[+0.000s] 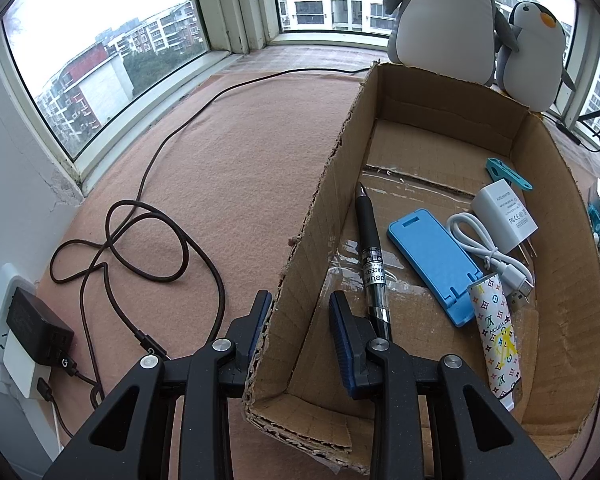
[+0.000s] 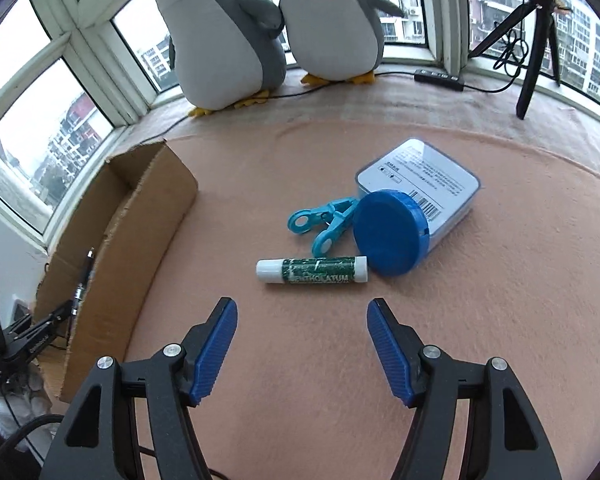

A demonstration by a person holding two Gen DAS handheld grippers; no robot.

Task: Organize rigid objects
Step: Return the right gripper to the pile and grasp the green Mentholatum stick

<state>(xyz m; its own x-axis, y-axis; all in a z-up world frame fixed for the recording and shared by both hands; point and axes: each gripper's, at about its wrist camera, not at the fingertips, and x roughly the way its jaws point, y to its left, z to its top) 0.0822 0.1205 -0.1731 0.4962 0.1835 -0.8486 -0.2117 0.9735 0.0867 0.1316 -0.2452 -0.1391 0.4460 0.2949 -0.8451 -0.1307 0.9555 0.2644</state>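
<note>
My left gripper point(image 1: 300, 312) straddles the left wall of the cardboard box point(image 1: 300, 264), one finger outside and one inside, with gaps to the wall on both sides. The box holds a black pen point(image 1: 372, 256), a blue phone stand point(image 1: 432, 256), a white charger point(image 1: 504, 216) with cable, a patterned tube point(image 1: 496, 332) and a teal clip point(image 1: 508, 172). My right gripper point(image 2: 302, 320) is open and empty above the cloth, just short of a green lip balm point(image 2: 312, 270). Behind the balm lie a teal clip point(image 2: 324, 220), a blue round case point(image 2: 392, 232) and a white box point(image 2: 420, 176).
Two plush penguins point(image 2: 228, 36) stand at the window. A brown cable point(image 1: 160, 216) loops on the pink cloth left of the box, running to a wall charger point(image 1: 36, 332). A tripod point(image 2: 536, 36) and a black hub point(image 2: 440, 78) stand at the far right. The cardboard box point(image 2: 112, 232) is left of my right gripper.
</note>
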